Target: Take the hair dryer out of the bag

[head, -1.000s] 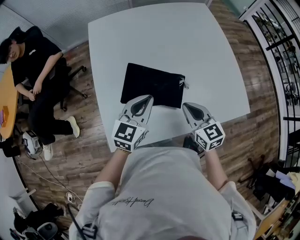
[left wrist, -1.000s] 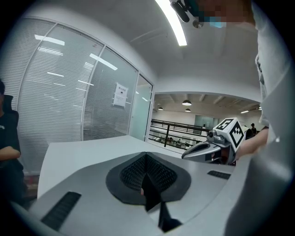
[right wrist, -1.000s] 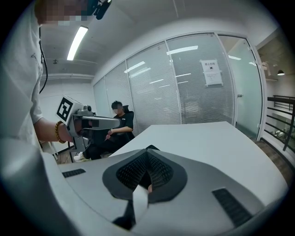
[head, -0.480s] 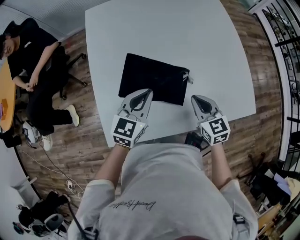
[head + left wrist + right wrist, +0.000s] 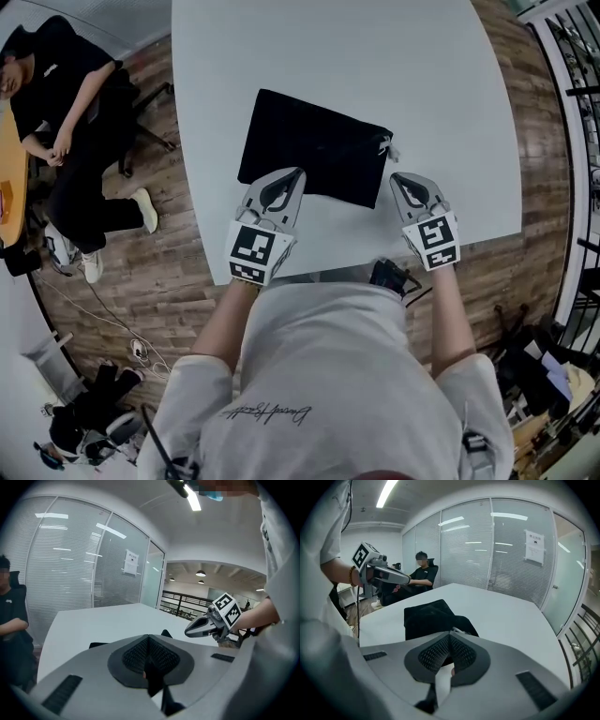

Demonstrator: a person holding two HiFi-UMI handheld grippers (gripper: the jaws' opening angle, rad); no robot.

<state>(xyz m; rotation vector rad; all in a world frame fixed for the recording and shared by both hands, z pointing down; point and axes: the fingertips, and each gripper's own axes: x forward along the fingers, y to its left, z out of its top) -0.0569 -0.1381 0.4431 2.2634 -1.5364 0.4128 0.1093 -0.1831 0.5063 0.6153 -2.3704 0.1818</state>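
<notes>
Approach stage, judged from the layout: nothing is gripped yet & the bag is unopened. At far left, off the table, a seated person is seen; no part is taken in the task. Next, the left claw is held low over the near edge of the black bag, its tip overlapping the cloth in the head view; contact can't be confirmed. Its jaws are pressed together w/ nothing btwn them, as shown in the left gripper view. The bag is laid flat near the middle of the white table, slightly skewed. The hair dryer isn't visible anywhere; it's presumed to be inside the bag, which looks lumpy in the right gripper view. At the bag's right near corner the end of a white cord is seen, so the mouth is prob. on that side. Just beside that corner the right claw is held, jaws likewise closed & empty.

Next move, est.: the jaws need to be opened first. The bag should be pinned by the left claw at its near edge while the mouth by the cord is loosened by the right claw. Only then can the hair dryer be reached & drawn out. Soft cloth is likely to bunch & slide on the smooth table, so a firm hold is needed.
</notes>
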